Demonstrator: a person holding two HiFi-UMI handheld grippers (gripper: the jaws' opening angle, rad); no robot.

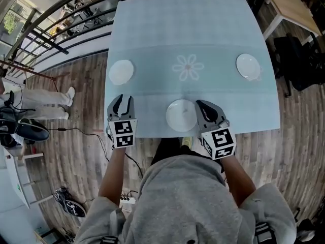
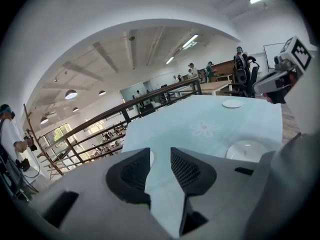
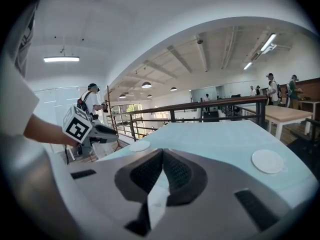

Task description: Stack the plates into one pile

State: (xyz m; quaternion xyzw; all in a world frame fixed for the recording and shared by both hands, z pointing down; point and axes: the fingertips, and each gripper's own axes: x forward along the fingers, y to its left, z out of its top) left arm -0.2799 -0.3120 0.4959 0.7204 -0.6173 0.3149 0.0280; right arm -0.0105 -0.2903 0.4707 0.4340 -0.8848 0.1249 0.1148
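Three white plates lie on the pale blue tablecloth (image 1: 152, 29): a left plate (image 1: 121, 71), a near middle plate (image 1: 181, 115) and a far right plate (image 1: 248, 66). My left gripper (image 1: 123, 102) hovers at the table's near left edge, just short of the left plate, with its jaws open and nothing between them. In the left gripper view (image 2: 160, 156) a sliver of the left plate (image 2: 151, 157) shows behind one finger. My right gripper (image 1: 199, 104) is shut beside the middle plate's right rim; in the right gripper view (image 3: 161, 155) its pads meet with nothing between them.
A flower print (image 1: 188, 67) marks the cloth's middle. A dark railing (image 1: 56, 29) runs along the left of the table, with a wooden floor around. Another table (image 1: 292, 6) stands at the far right. People stand in the background of both gripper views.
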